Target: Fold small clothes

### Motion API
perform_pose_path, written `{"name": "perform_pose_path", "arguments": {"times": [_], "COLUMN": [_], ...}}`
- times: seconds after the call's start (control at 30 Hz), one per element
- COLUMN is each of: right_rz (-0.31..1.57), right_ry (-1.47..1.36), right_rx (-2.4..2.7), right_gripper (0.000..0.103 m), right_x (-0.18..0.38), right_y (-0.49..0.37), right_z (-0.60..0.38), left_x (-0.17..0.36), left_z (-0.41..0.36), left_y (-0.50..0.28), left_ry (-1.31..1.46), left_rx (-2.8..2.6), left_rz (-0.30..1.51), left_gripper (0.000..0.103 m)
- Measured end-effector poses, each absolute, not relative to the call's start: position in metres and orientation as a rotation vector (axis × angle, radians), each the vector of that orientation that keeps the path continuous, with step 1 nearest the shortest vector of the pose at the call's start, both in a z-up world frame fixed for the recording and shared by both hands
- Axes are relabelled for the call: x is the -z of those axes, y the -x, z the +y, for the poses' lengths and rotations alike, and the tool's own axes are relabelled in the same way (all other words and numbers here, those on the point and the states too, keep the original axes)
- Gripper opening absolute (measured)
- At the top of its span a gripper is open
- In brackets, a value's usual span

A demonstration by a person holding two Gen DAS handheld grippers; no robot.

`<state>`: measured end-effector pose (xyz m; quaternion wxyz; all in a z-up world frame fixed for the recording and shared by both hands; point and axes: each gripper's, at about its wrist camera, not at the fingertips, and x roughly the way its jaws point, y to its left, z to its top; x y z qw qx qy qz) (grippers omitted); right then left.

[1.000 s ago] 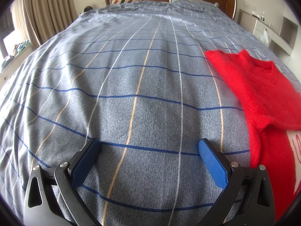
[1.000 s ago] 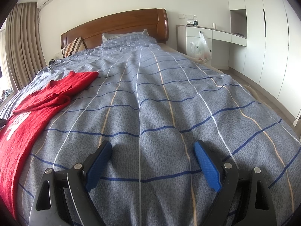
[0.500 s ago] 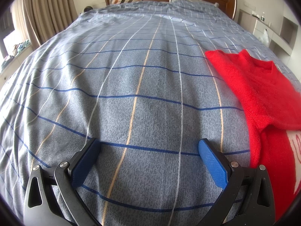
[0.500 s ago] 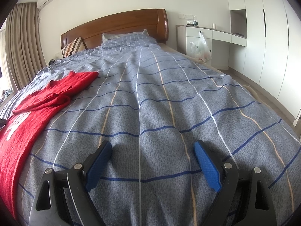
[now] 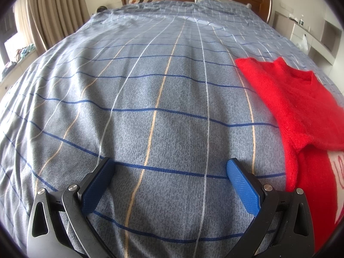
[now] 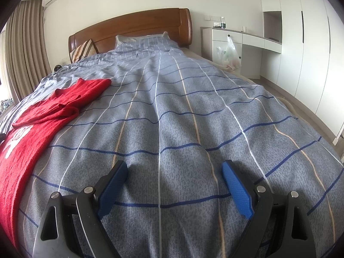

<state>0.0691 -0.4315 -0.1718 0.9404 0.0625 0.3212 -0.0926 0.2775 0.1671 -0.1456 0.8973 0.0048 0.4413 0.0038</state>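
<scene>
Red knit sweater (image 5: 301, 107) lies flat on the checked bedcover (image 5: 150, 107), between the two grippers, ready for folding; left gripper (image 5: 169, 172) and right gripper (image 6: 174, 172) hover, jaws apart, empty.

Soft daylight from the left, sharp focus, fisheye bending, dark vignetted corners

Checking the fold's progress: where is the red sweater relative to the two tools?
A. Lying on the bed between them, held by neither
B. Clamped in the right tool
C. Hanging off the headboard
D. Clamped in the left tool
A: the red sweater lies flat on the bed, right of the open left tool and left of the open right tool.
</scene>
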Motion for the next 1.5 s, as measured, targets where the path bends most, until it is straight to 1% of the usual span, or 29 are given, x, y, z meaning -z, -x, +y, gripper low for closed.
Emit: {"name": "perform_pose_path", "arguments": {"times": [0.1,0.2,0.27,0.37,0.47,0.57,0.6,0.63,0.7,0.8,0.83,0.87,0.93,1.0,1.03,1.07,1.1,1.13,1.23,1.33,1.5], "right_rz": [0.670,0.759,0.819,0.803,0.851,0.942,0.978,1.011,1.043,1.049,1.049,1.050,1.066,1.079,1.087,1.096,1.109,1.117,1.105,1.052,0.908], "right_ry": [-0.124,-0.079,-0.022,0.022,-0.021,-0.102,-0.131,-0.155,-0.200,-0.300,-0.346,-0.378,-0.408,-0.423,-0.425,-0.415,-0.403,-0.420,-0.441,-0.494,-0.553], "right_rx": [0.187,0.193,0.180,-0.013,-0.251,-0.398,-0.421,-0.433,-0.435,-0.445,-0.455,-0.464,-0.467,-0.456,-0.446,-0.425,-0.409,-0.419,-0.429,-0.454,-0.481], "right_gripper": [0.090,0.092,0.092,0.092,0.092,0.092,0.092,0.091,0.091,0.087,0.085,0.079,0.073,0.066,0.057,0.035,0.019,0.005,0.005,0.005,0.005], "right_x": [0.172,0.165,0.150,0.118,0.103,0.117,0.125,0.132,0.145,0.154,0.157,0.161,0.169,0.178,0.181,0.181,0.181,0.181,0.170,0.151,0.113], "right_y": [-0.072,-0.082,-0.082,-0.054,-0.024,-0.004,0.000,0.002,0.008,0.013,0.013,0.013,0.008,0.003,0.001,0.000,0.000,0.001,0.007,0.009,-0.016], "right_z": [-0.431,-0.425,-0.411,-0.368,-0.318,-0.280,-0.272,-0.268,-0.266,-0.272,-0.273,-0.273,-0.267,-0.263,-0.261,-0.261,-0.262,-0.265,-0.271,-0.278,-0.287], "left_x": [0.142,0.125,0.103,0.080,0.089,0.112,0.119,0.125,0.137,0.142,0.142,0.143,0.146,0.147,0.146,0.145,0.145,0.145,0.138,0.120,0.079], "left_z": [0.169,0.175,0.182,0.183,0.167,0.144,0.137,0.131,0.125,0.118,0.115,0.113,0.110,0.110,0.111,0.112,0.114,0.117,0.124,0.132,0.145], "left_y": [-0.277,-0.256,-0.224,-0.153,-0.091,-0.055,-0.049,-0.045,-0.041,-0.038,-0.038,-0.038,-0.041,-0.043,-0.044,-0.043,-0.042,-0.040,-0.030,-0.027,-0.057], "left_ry": [0.001,0.026,0.064,0.131,0.174,0.214,0.214,0.207,0.204,0.200,0.190,0.183,0.181,0.182,0.185,0.190,0.204,0.228,0.269,0.376,0.501], "left_rx": [-0.004,0.000,0.054,0.216,0.324,0.354,0.347,0.338,0.317,0.330,0.336,0.339,0.338,0.336,0.337,0.337,0.343,0.359,0.386,0.441,0.509], "left_rz": [0.930,0.950,0.932,0.947,1.038,1.111,1.122,1.130,1.145,1.144,1.140,1.141,1.155,1.157,1.156,1.153,1.153,1.158,1.140,1.100,0.966], "left_gripper": [0.102,0.098,0.096,0.099,0.099,0.096,0.093,0.086,0.083,0.080,0.077,0.074,0.062,0.057,0.047,0.037,0.011,0.004,0.003,0.002,0.002]}}
